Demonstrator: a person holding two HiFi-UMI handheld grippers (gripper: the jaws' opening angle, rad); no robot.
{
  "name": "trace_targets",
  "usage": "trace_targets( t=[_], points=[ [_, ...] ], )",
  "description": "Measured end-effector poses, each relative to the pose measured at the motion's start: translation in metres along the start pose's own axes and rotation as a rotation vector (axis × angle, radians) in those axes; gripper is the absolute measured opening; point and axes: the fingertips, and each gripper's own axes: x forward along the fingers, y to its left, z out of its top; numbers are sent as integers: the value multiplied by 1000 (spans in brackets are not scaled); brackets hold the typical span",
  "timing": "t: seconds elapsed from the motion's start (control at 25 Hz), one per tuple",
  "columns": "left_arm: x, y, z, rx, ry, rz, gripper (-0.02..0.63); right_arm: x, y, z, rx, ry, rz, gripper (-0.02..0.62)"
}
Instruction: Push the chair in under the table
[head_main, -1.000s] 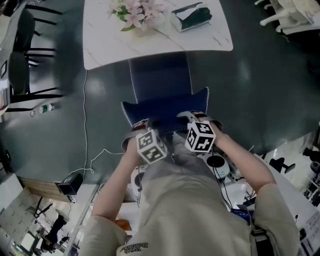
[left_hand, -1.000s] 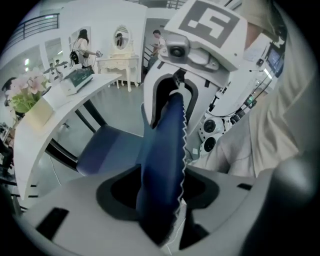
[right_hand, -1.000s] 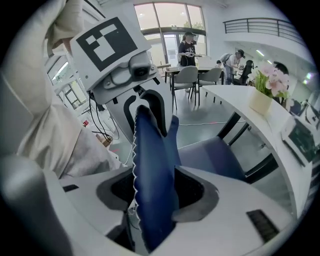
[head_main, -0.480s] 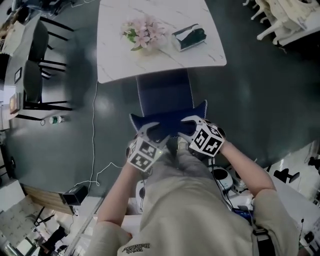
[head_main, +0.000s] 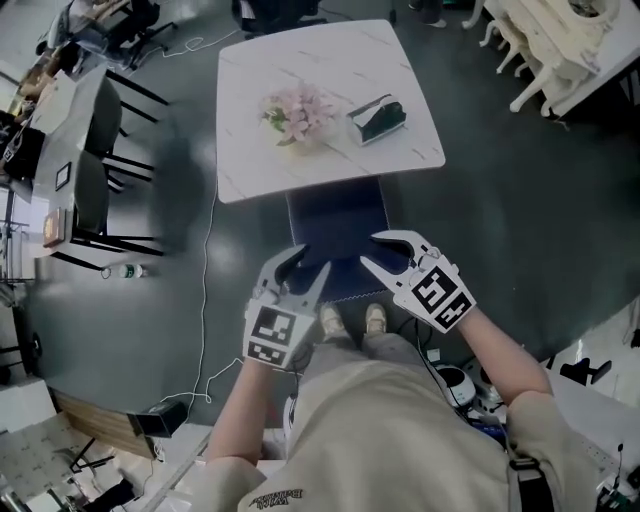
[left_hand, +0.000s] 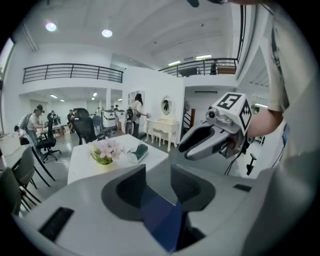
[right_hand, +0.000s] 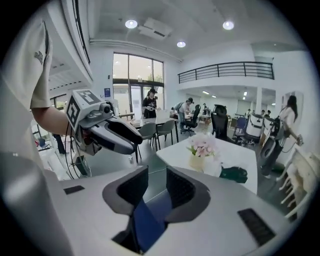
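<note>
The dark blue chair (head_main: 338, 228) stands at the near edge of the white marble table (head_main: 400, 140), its seat reaching under the tabletop. Both grippers hang above the chair's back and touch nothing. The left gripper (head_main: 312, 262) and right gripper (head_main: 368, 250) are side by side; their jaws are closing with only air between them. In the left gripper view, my left gripper (left_hand: 159, 186) frames a strip of the blue chair (left_hand: 162, 220) far below, with the right gripper (left_hand: 210, 141) beside it. The right gripper view shows its own jaws (right_hand: 157, 187) over the chair (right_hand: 147, 220).
Pink flowers (head_main: 296, 112) and a dark tissue box (head_main: 378, 118) sit on the table. Black chairs (head_main: 90, 170) stand at the left, with a bottle (head_main: 125, 270) and a white cable (head_main: 205, 300) on the floor. White furniture (head_main: 560, 50) is at the top right. The person's shoes (head_main: 350, 322) are behind the chair.
Both grippers have let go of the chair's back and risen well above it. More of the table and floor shows as the view pulls back.
</note>
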Motion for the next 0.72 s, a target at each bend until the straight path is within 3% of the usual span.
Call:
trace_targets(
  t=[0.36, 0.72],
  points=[
    [-54, -1, 96, 53, -209, 70, 127, -57, -2, 93, -67, -209, -98, 95],
    [-94, -13, 158, 115, -354, 127, 99, -100, 12, 145, -108, -357, -120, 73]
  ],
)
